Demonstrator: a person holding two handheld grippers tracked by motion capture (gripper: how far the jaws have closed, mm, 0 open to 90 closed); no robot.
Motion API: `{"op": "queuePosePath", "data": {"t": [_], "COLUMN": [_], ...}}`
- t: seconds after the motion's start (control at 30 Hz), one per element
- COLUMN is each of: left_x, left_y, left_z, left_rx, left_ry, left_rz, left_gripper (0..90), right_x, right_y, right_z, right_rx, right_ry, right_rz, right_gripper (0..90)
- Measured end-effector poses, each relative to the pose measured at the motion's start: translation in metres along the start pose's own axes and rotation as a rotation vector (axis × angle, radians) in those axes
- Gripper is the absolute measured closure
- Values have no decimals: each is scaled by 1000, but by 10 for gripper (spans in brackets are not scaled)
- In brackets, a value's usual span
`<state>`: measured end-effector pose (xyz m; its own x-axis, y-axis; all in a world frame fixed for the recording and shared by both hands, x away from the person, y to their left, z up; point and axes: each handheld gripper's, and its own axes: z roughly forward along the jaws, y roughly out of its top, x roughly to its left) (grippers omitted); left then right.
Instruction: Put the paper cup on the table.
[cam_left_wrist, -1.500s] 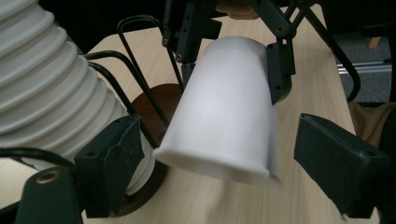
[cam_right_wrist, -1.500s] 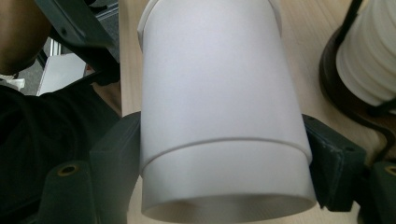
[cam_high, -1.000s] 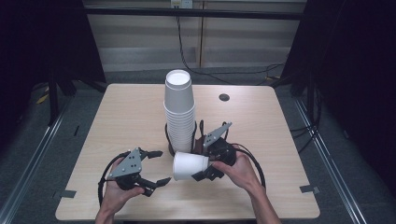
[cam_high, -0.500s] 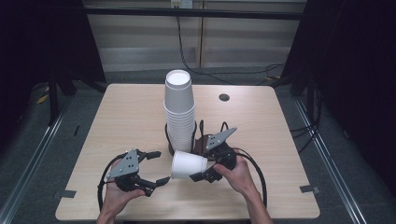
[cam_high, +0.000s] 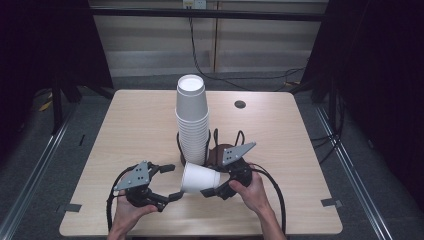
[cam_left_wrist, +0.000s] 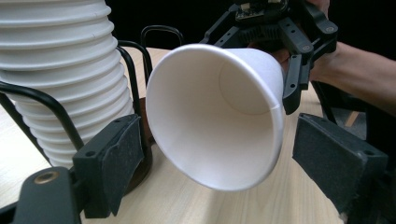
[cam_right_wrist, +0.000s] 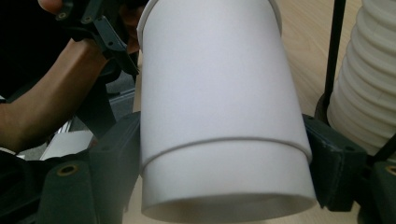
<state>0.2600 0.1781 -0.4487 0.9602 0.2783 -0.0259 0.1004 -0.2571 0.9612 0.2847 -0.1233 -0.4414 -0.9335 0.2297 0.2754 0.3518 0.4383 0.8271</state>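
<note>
Held sideways above the near part of the table (cam_high: 125, 130): a single white paper cup (cam_high: 197, 178), clamped by its base end between the jaws of the right gripper (cam_high: 212, 190), mouth turned toward the left gripper (cam_high: 170, 182). In the right gripper view, the cup (cam_right_wrist: 219, 116) pressed on both sides by the black pads; its far rim cut off at the top of the frame, its near end partly lost below. Behind it, a forearm and the other gripper, mostly covered by the cup.

In the left gripper view, the open mouth of the cup (cam_left_wrist: 217, 116) facing the lens, inside bottom visible; left jaws spread wide, one pad on each side of the rim, clear of it, nothing pinched. Right gripper (cam_left_wrist: 280, 42) seen beyond, its fingertips hidden by the cup wall, hand behind it cropped at the frame edge.

Just past the held cup, a tall stack of cups (cam_high: 192, 122) standing in a black wire holder (cam_high: 212, 145); holder base largely concealed by the stack and the grippers. Stack top cut off in the left gripper view (cam_left_wrist: 60, 70); a sliver of it at the right edge of the right gripper view (cam_right_wrist: 369, 84). Small dark round thing (cam_high: 240, 104) on the far side of the table, too small to identify.
</note>
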Motion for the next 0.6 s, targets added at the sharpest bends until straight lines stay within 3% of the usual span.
{"op": "queuePosePath", "data": {"t": [0.47, 0.6], "left_x": [4, 5], "left_y": [-4, -4], "left_z": [9, 11], "left_rx": [-3, -6], "left_ry": [-21, -8], "left_rz": [-27, -41], "left_gripper": [139, 47], "right_x": [4, 5], "right_y": [-2, -2], "right_z": [1, 2], "right_rx": [-40, -39], "right_ry": [18, 25], "right_rz": [-34, -41], "right_gripper": [223, 224]}}
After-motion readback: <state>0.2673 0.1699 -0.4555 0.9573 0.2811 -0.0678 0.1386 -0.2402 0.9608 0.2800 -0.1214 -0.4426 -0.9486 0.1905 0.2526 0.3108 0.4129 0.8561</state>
